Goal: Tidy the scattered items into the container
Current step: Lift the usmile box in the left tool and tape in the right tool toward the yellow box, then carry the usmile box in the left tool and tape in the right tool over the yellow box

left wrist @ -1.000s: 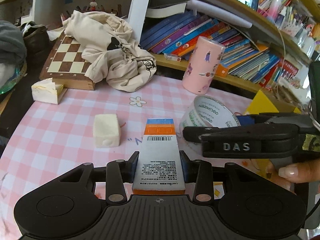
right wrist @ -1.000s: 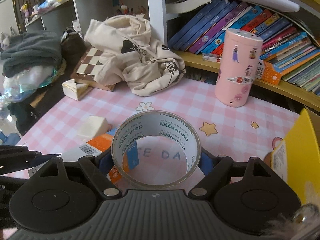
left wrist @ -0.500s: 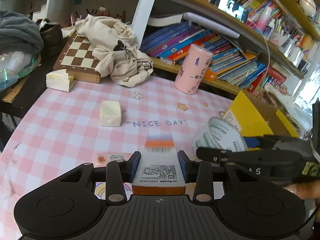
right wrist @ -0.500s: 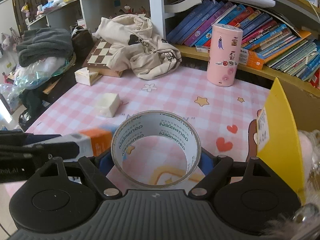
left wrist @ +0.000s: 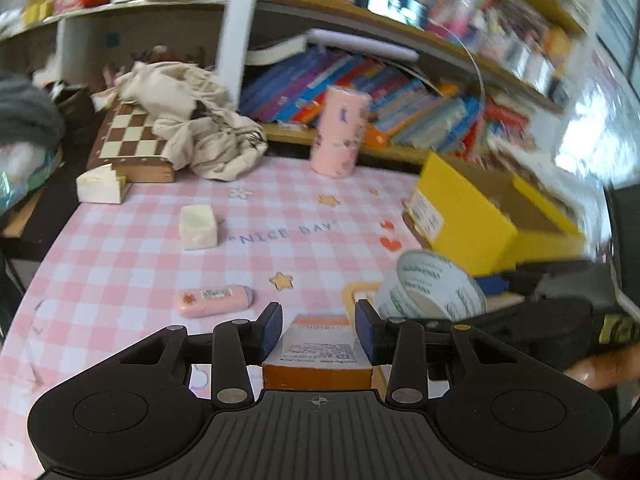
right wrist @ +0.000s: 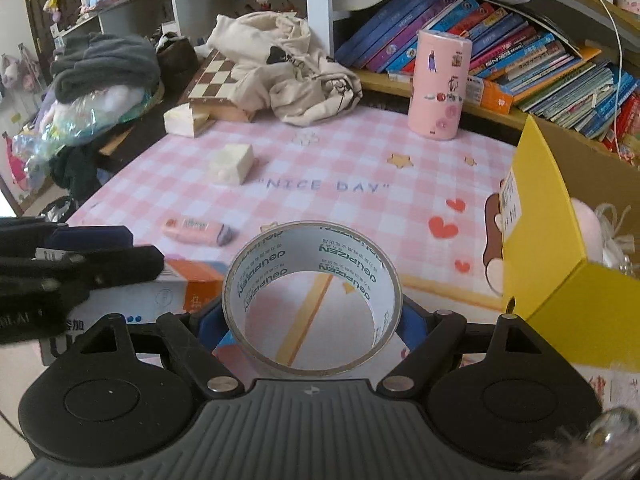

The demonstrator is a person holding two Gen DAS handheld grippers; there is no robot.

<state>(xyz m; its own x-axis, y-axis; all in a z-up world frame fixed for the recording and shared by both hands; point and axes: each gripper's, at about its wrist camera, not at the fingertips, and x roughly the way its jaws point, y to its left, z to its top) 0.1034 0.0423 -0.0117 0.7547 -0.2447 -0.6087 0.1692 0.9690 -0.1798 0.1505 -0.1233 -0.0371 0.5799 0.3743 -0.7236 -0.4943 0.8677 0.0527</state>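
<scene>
Both my hands have swung right since a second ago, bringing the yellow box [left wrist: 468, 216] into view. Left gripper [left wrist: 319, 326] clamps the orange-and-white carton [left wrist: 318, 348]; right gripper [right wrist: 308, 322] pinches the tape roll [right wrist: 312, 300], both near the box, above the checked tablecloth [right wrist: 340, 168].
</scene>
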